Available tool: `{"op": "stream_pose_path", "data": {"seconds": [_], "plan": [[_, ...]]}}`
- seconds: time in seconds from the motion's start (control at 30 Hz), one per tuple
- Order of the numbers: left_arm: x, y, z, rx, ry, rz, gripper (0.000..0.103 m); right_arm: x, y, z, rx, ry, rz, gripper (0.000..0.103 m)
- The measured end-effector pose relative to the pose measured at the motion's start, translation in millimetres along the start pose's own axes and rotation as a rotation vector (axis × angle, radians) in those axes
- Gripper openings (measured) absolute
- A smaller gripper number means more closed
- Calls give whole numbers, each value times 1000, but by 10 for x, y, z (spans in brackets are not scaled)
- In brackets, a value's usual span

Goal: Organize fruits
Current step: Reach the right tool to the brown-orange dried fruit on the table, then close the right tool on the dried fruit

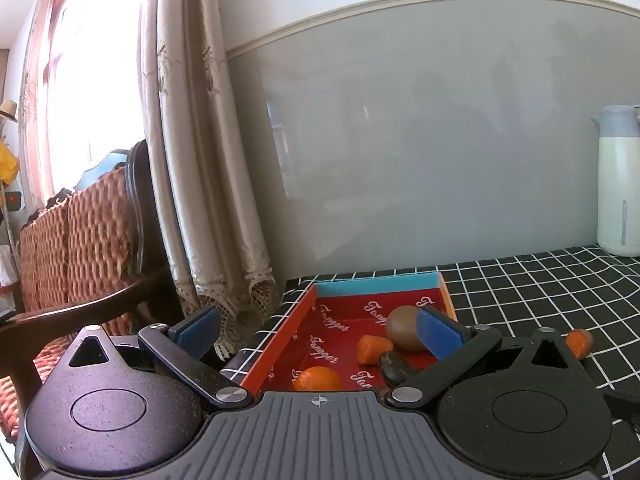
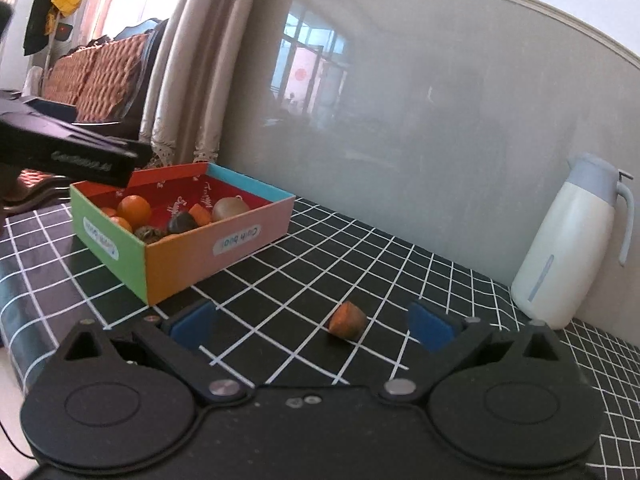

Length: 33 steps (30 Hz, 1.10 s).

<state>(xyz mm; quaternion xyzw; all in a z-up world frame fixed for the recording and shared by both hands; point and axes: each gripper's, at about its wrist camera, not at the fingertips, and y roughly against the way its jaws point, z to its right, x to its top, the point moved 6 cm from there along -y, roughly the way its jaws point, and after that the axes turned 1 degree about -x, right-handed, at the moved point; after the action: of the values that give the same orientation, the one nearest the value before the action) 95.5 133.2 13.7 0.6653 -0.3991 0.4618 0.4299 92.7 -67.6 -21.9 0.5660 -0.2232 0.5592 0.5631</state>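
Fruits lie mostly inside a colourful cardboard box [image 2: 224, 236] that stands on a black tablecloth with white grid lines [image 2: 360, 248], at its far left part. The right wrist view shows the box from outside, with its green, orange and pink walls; inside are an orange [image 2: 134, 209], a brown kiwi [image 2: 231, 208], a dark round fruit [image 2: 182, 223], a carrot piece [image 2: 200, 213] and some more pieces that I cannot name. Only this view shows clearly the single carrot chunk [image 2: 347, 320] lying alone on the cloth, well apart from the box, between the two blue pads of the right gripper [image 2: 312, 326]. The jaws of this gripper are spread wide and hold nothing; it is low over the cloth and points to the far wall. A white and blue thermos jug [image 2: 568, 240] stands at the far right, near the wall.

The left wrist view looks down into the box [image 1: 280, 340] from its near end and shows its red floor with white writing. The left gripper [image 1: 320, 330] hovers over the near end of the box, also wide apart and empty; its right pad [image 1: 436, 330] partly covers the kiwi [image 1: 402, 326]. Here the lone carrot chunk [image 1: 578, 342] shows only partly, behind the gripper frame on the right. In the right wrist view the left gripper [image 2: 80, 156] appears as a black body above the left end of the box.
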Motion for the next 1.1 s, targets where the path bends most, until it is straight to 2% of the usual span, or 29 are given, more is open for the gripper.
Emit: {"op": "stream_pose_path", "data": {"seconds": [0.1, 0.2, 0.23, 0.5, 0.77, 0.97, 1.1], "plan": [[-9, -3, -23, -1, 8, -6, 103, 27, -98, 4, -4, 10, -19, 93], [-14, -18, -62, 3, 23, -9, 103, 17, -211, 75, -5, -13, -56, 70], [-16, -24, -80, 5, 30, -9, 103, 8, -250, 103, -16, -16, -70, 68], [-37, -68, -125, 5, 41, -15, 103, -32, -432, 151, -37, -22, -111, 66], [-41, -80, -57, -3, 37, -19, 103, -100, -686, 245, -114, -230, -179, 72], [-43, -90, -42, -11, 23, -17, 103, -190, -860, 405, -108, -410, -226, 71], [-53, -97, -57, -6, 19, -19, 103, -170, -916, 421, -110, -446, -224, 69]]}}
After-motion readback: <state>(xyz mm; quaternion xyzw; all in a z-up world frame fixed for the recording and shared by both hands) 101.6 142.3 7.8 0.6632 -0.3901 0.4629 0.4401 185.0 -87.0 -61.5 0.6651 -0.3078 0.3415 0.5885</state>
